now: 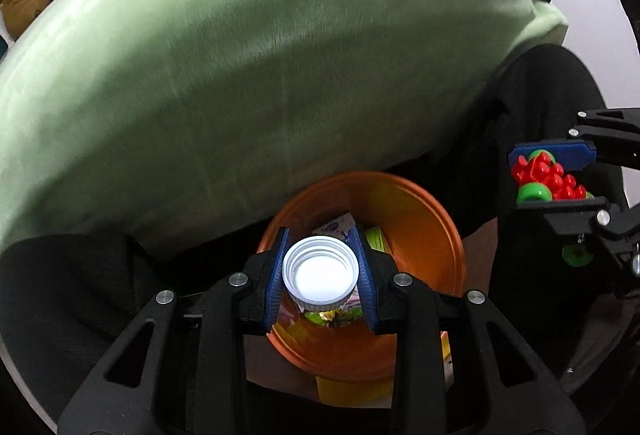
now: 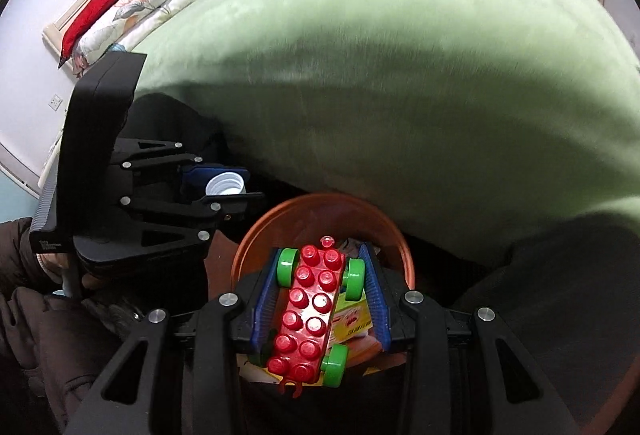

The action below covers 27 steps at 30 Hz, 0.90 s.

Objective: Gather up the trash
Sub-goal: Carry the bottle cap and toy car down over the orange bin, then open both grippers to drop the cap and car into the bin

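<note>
Right, you've got both claws loaded and both parked over the orange bin [image 1: 420,235], which sits on the floor tight against the side of the bed with its green blanket [image 1: 240,55]. Your left claw [image 1: 320,271] is clenched on a white bottle cap [image 1: 319,269], the blue pads pressing its ribbed rim from either side with the hollow side facing the camera; that's a sensible hold, since the rim gives the pads something to bite on. It hangs right over the bin's mouth, above the crumpled wrappers [image 1: 340,227] already lying inside, so from here a release should, I'd say, drop it clean into the pile. Your right claw [image 2: 326,299] is gripping a red toy brick car [image 2: 310,311] lengthways, studs up, the pads squeezing its green wheels [image 2: 354,277] rather than the body, which looks a slightly less secure purchase, as wheels can turn. It too is poised above the bin, with a yellow packet [image 2: 352,319] visible below it. The left claw shows in the right view just off the bin's rim, a sleeve [image 2: 24,315] behind it. Both loads point steeply down, which reads as lining up a drop; neither is let go yet.
</note>
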Each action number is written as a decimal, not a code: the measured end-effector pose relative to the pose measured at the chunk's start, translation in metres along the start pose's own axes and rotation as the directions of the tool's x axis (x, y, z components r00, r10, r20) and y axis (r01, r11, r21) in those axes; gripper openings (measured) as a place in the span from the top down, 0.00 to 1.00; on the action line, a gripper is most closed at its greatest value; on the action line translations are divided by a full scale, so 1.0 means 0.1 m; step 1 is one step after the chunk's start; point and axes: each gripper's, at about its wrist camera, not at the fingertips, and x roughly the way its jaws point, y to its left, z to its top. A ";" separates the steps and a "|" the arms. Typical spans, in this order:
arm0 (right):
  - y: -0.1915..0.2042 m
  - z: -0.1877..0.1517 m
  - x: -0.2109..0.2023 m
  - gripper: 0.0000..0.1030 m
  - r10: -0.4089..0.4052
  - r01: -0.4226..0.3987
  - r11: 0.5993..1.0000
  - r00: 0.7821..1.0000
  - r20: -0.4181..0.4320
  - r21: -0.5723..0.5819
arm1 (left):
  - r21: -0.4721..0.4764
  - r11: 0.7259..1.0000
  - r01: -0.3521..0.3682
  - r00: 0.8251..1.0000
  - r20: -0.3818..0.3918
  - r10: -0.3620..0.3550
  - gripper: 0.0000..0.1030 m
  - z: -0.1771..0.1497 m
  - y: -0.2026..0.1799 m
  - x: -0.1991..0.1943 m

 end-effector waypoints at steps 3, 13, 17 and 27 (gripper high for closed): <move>0.03 -0.01 0.13 0.62 0.015 -0.015 1.000 0.999 -0.036 -0.001 | -0.003 1.000 0.010 0.999 -0.044 -0.010 0.70 -0.03 -0.03 0.14; 0.00 0.04 0.55 0.62 0.042 -0.044 0.999 0.986 -0.162 -0.011 | -0.009 0.999 0.042 0.976 -0.215 -0.043 0.70 -0.08 0.00 0.61; 0.03 0.07 0.72 0.38 0.029 -0.041 0.998 0.978 -0.208 -0.052 | -0.039 0.999 0.036 0.954 -0.297 -0.046 0.51 -0.14 0.08 0.78; -0.02 0.08 0.52 0.34 0.033 -0.041 0.998 0.988 -0.149 -0.049 | -0.089 0.995 0.050 0.964 -0.257 -0.072 0.32 -0.19 0.22 0.64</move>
